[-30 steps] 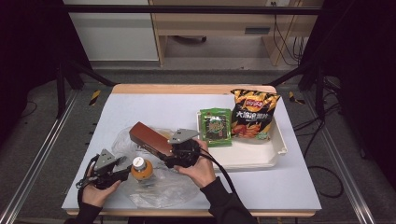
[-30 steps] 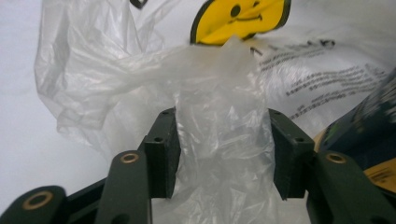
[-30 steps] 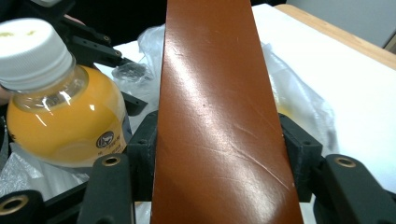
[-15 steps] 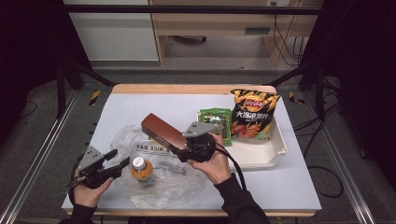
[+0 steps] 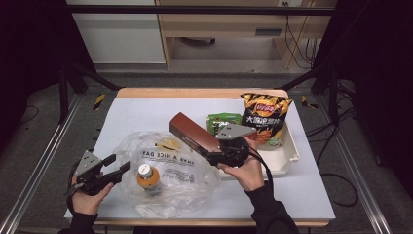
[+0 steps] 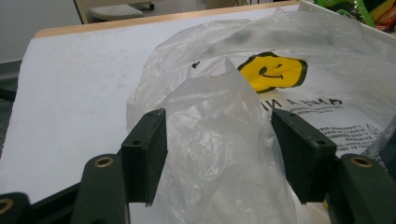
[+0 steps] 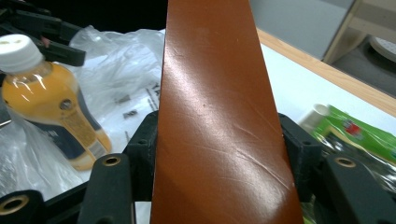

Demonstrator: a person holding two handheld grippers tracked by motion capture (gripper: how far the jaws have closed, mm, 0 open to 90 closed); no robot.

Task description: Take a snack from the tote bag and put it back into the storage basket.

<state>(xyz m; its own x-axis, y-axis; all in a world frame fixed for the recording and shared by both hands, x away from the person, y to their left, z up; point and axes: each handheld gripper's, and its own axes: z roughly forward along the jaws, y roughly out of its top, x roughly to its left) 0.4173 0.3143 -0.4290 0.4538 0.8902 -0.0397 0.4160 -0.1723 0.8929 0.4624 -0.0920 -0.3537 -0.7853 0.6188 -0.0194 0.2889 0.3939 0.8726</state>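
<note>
Brown box [image 7: 219, 121] clamped between right gripper [image 5: 221, 151] jaws, seemingly above bag [image 5: 170, 170].

Brown box [image 7: 219, 126]: glossy, smooth, faintly scratched. Bag [image 6: 224, 154]: thin crinkled clear plastic. Table [image 5: 146, 117]: matt white.

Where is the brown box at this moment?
In the high view the brown box is clamped in the right gripper, raised mid-table between the clear plastic bag and the white tray.
</note>
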